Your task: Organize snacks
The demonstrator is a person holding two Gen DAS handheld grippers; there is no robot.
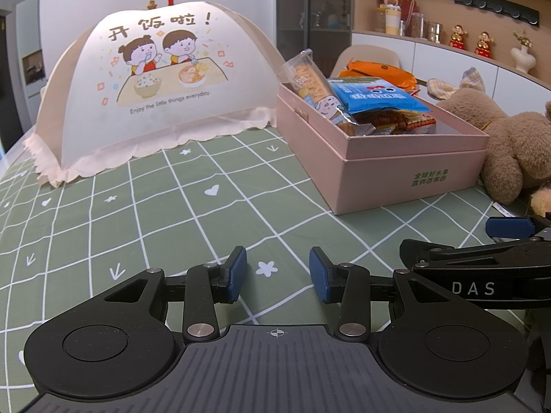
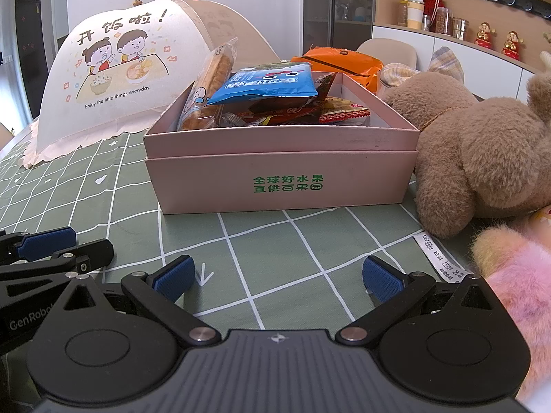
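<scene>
A pink cardboard box (image 1: 409, 168) (image 2: 275, 158) stands on the green checked tablecloth, filled with several snack packs. A blue packet (image 1: 378, 96) (image 2: 268, 84) lies on top, a long clear-wrapped bread stick (image 1: 310, 79) (image 2: 215, 75) leans at its left side, and an orange bag (image 1: 382, 72) (image 2: 341, 60) sits at the back. My left gripper (image 1: 278, 273) hovers low over the cloth, left of the box, open with nothing between its blue pads. In front of the box, my right gripper (image 2: 279, 278) stands wide open and empty.
A white mesh food cover (image 1: 155, 82) (image 2: 120, 72) with a cartoon print stands at the back left. A brown plush toy (image 1: 509, 137) (image 2: 482, 148) lies right of the box, a pink plush (image 2: 520, 282) nearer. A counter with jars and figurines runs behind.
</scene>
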